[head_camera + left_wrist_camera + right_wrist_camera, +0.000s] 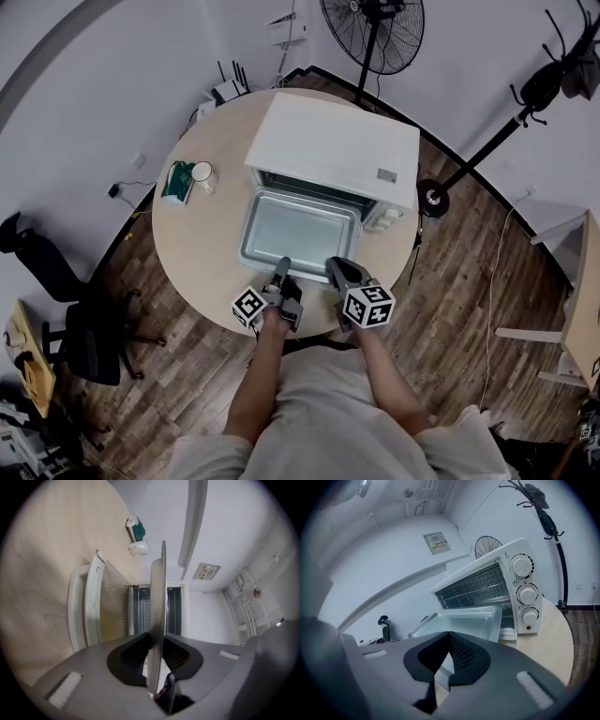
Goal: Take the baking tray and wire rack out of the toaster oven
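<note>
head view: the baking tray (300, 230) is seen drawn out in front of the toaster oven (333, 150), its near rim taken by the left gripper (282, 270) and the right gripper (336, 270).

left gripper view: the thin rim is clamped edge-on between the pads.

right gripper view: the jaws are clenched on the near rim too. the wire rack (480, 588) is seen inside the oven.

the tray is judged light, stiff and smooth, so the rim is best held on both sides and kept level.
</note>
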A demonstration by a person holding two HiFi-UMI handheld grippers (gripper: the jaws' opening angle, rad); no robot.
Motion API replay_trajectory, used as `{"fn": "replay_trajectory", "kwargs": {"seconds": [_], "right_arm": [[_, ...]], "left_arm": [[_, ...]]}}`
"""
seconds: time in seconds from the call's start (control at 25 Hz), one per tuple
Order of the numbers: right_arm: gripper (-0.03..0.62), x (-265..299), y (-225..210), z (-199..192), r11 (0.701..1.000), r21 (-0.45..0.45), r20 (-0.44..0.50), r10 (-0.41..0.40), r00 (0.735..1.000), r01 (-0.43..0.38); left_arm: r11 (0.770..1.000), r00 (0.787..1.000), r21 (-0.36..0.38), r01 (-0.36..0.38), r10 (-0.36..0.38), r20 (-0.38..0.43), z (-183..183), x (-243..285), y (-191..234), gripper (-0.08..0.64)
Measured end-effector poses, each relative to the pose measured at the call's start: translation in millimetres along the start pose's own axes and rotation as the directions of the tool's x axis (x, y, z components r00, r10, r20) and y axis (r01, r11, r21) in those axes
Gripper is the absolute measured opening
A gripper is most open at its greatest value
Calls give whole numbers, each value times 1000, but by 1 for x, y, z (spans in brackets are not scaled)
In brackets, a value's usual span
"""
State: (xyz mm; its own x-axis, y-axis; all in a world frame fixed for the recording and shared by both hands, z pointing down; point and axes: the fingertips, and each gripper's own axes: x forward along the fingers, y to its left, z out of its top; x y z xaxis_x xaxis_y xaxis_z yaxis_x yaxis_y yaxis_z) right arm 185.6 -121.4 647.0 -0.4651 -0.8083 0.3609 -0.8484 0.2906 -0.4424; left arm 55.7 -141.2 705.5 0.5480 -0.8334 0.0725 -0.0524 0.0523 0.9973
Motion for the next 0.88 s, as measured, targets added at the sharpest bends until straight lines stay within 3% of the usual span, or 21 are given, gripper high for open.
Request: {"fn": "replay_trajectory", "kwargs": {"seconds": [0.48,0.88], "right_arm": [[0,30,57,-17,990,-29,-56,139,989,-141],[0,82,143,-52,957,-113,-177,246,953,-269]], "left_arm": [[1000,987,-3,-7,8,161,46,-60,5,135],[998,945,-60,2,18,327,128,-133,25,137]]}}
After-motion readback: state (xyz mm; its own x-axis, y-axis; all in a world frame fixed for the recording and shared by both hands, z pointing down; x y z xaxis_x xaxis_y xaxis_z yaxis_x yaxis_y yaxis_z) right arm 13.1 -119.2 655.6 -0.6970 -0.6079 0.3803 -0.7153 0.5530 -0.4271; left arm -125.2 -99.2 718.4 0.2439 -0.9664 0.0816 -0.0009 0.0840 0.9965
